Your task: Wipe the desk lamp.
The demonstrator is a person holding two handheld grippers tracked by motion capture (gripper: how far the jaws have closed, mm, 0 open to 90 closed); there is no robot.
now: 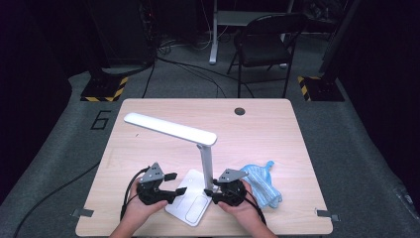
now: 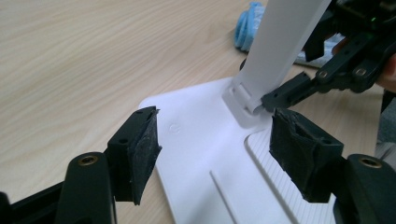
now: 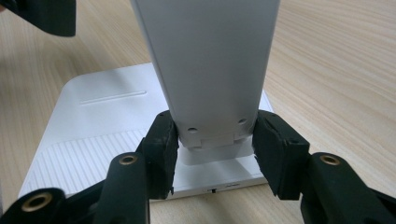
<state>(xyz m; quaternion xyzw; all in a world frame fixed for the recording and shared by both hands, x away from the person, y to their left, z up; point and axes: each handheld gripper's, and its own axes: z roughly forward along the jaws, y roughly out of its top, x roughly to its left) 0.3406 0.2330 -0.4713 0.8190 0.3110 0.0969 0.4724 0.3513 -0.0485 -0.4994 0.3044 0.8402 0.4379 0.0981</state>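
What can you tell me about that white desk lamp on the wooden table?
The white plastic desk lamp stands near the front edge of the light wooden table: a flat ribbed base, an upright stem, and a long bar head reaching left. The right gripper clasps the stem's foot; the left gripper hangs open over the base.

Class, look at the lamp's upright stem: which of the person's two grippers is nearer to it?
Right. The right gripper has its jaws around the foot of the stem, pads against both sides. The left gripper hangs open over the lamp base, clear of the stem.
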